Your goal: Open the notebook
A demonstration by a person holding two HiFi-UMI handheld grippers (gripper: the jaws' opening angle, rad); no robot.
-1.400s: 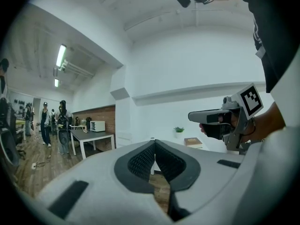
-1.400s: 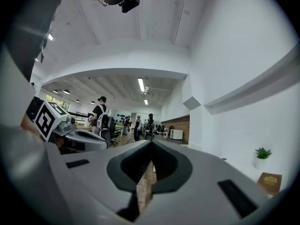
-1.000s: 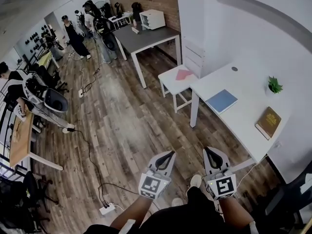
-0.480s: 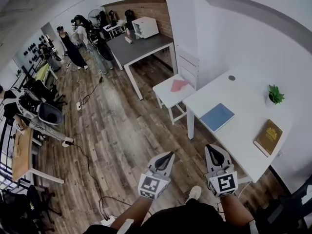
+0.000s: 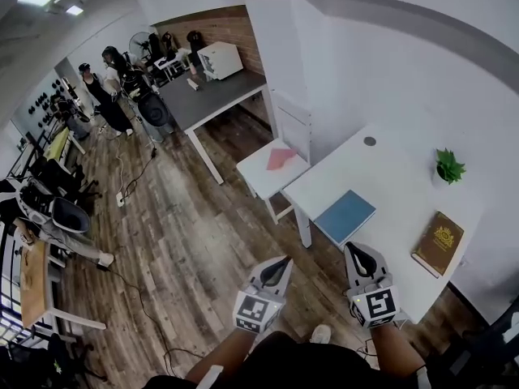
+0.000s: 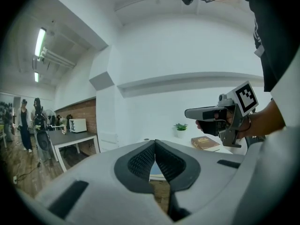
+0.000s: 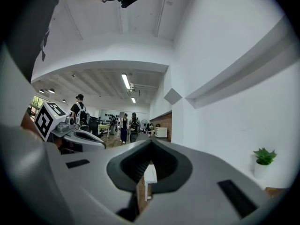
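1. While both grippers sit side by side at the bottom of the head view, the left gripper (image 5: 283,260) is over the wood floor (image 5: 186,241) and the right gripper (image 5: 353,249) is at the near edge of the white table (image 5: 381,173). The notebook (image 5: 345,215), blue and shut, lies flat on that table near its edge. It is just ahead of the right gripper's tip, apart from it, and up and to the right of the left gripper.
2. Change from earlier frames: the table and notebook have drawn closer to both grippers. A second ago the notebook lay well apart from them. Both grippers keep their side-by-side spacing.
3. Left gripper: jaws pressed together, nothing between them, touching nothing.
4. Right gripper: jaws meet at the tip, nothing held, clear of the table.
5. Book (image 5: 439,242): brown, shut, right of the notebook and well apart from it.
6. Plant (image 5: 447,167): small, potted, by the wall behind the book.
7. Stool (image 5: 272,168): white, left of the table, with a pink sheet (image 5: 280,157) on it.
8. Grey table (image 5: 207,100): further back, with people (image 5: 101,96) standing beyond it.
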